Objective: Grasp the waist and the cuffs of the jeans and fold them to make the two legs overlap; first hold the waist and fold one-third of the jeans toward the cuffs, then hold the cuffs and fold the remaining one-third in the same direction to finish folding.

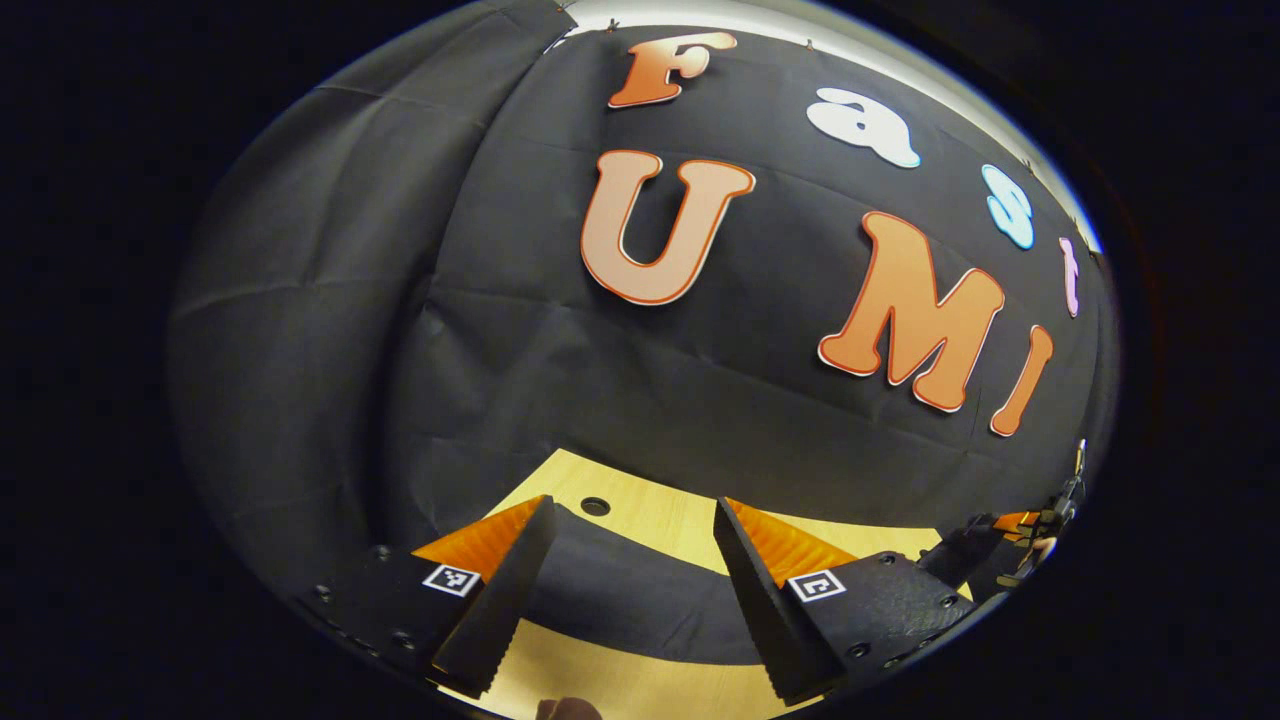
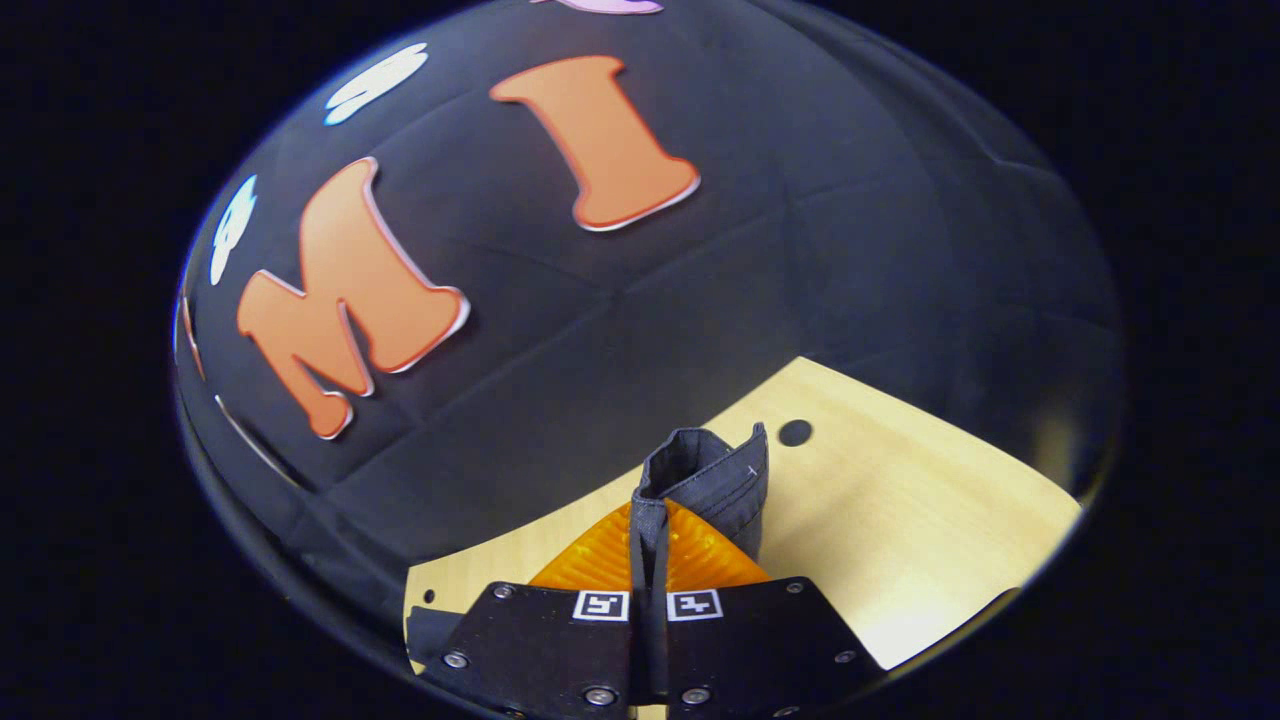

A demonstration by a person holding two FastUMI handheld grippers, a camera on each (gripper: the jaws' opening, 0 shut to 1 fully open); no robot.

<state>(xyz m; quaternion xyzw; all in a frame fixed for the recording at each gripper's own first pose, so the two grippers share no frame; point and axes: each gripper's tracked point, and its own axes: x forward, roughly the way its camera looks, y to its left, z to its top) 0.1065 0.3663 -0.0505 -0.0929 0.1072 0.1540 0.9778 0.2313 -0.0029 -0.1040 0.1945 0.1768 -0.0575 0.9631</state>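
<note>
A: Jeans (image 2: pixel 705 490) first. In the right gripper view a dark denim edge, folded double and standing open like a small pocket, rises at 12 o'clock from the right gripper (image 2: pixel 648 540). Both fingers are clenched on it, the fabric pinched in the seam between them.

B: Waist or cuff?

A: Cannot tell; too little cloth shows. In the left gripper view a broad dark piece of the jeans (image 1: pixel 630 590) lies flat on the wooden table (image 1: pixel 660 520), between the fingers of the left gripper (image 1: pixel 632 530).

B: Left gripper holding anything?

A: No. Fingers spread wide, released, hovering above the cloth, not touching it.

B: Progress?

A: Early or mid, by my reading. One end is lifted, the other hand has yet to take hold. Which fold this is I cannot judge; no finished stack is in sight.

B: Containers?

A: None seen. Bare tabletop with a round hole (image 2: pixel 795 432) at 1 o'clock of the held denim. Another gripper (image 1: pixel 1010 550) sits at 3 o'clock in the left gripper view.
</note>
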